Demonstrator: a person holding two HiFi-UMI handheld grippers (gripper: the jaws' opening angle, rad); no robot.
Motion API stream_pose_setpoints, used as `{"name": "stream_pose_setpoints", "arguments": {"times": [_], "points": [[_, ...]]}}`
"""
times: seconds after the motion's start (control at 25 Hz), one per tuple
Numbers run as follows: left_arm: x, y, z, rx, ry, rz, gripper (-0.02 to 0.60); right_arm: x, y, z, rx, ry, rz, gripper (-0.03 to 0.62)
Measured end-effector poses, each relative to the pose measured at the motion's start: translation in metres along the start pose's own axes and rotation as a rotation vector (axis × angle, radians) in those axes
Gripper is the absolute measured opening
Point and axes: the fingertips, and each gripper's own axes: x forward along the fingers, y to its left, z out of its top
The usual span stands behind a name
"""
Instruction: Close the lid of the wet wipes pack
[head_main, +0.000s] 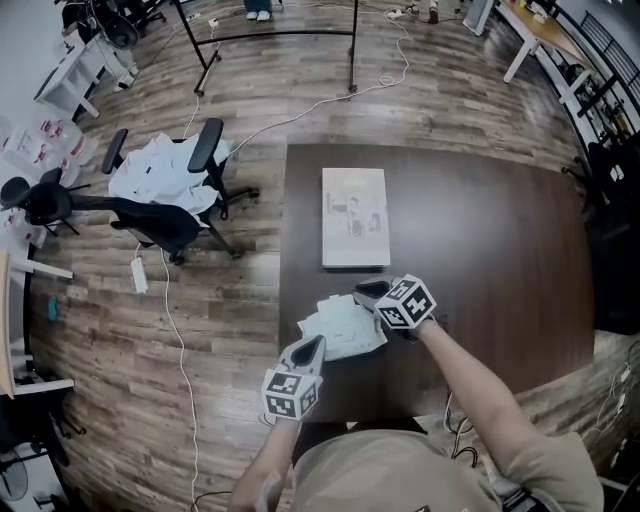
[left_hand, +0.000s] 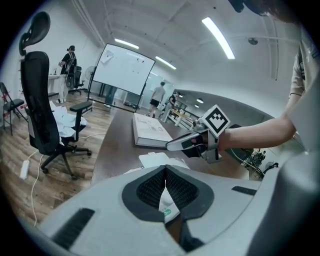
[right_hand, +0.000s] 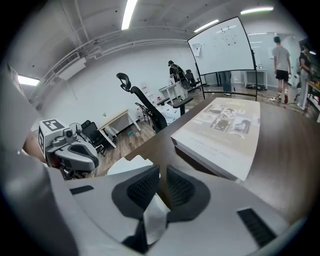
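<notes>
Left claw (head_main: 314, 346) and right claw (head_main: 362, 291) each pinch the wet wipes pack (head_main: 340, 328).

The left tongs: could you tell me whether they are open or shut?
Shut on the wet wipes pack: the left gripper view shows the left tongs pinching its white edge.

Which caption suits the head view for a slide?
The left gripper and right gripper grip the wet wipes pack on a dark table.

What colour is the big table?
The table is dark brown; the head view shows it best.
</notes>
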Motion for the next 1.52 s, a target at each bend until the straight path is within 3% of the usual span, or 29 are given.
{"name": "stream_pose_setpoints", "arguments": {"times": [0.36, 0.44, 0.48, 0.76, 0.96, 1.08, 1.52], "points": [[0.002, 0.004, -0.002, -0.018, 0.004, 0.003, 0.009, 0.012, -0.003, 0.001, 0.041, 0.015, 0.056, 0.02], [0.003, 0.003, -0.002, -0.019, 0.006, 0.0, 0.009, 0.015, -0.002, -0.001, 0.055, 0.028, 0.074, 0.098], [0.004, 0.003, -0.002, -0.018, 0.006, -0.001, 0.009, 0.017, -0.002, -0.002, 0.061, 0.035, 0.082, 0.106], [0.004, 0.005, -0.003, -0.016, 0.01, 0.0, 0.009, 0.024, -0.004, -0.009, 0.081, 0.053, 0.095, 0.106], [0.002, 0.006, -0.004, -0.017, 0.011, 0.005, 0.009, 0.03, 0.0, -0.012, 0.135, 0.085, 0.189, 0.106], [0.0, 0.006, -0.006, -0.019, 0.011, 0.007, 0.009, 0.03, 0.004, -0.012, 0.118, 0.092, 0.216, 0.103], [-0.007, 0.004, -0.008, -0.011, 0.008, 0.005, 0.009, 0.021, 0.013, -0.005, 0.002, 0.03, 0.187, 0.066]]}}
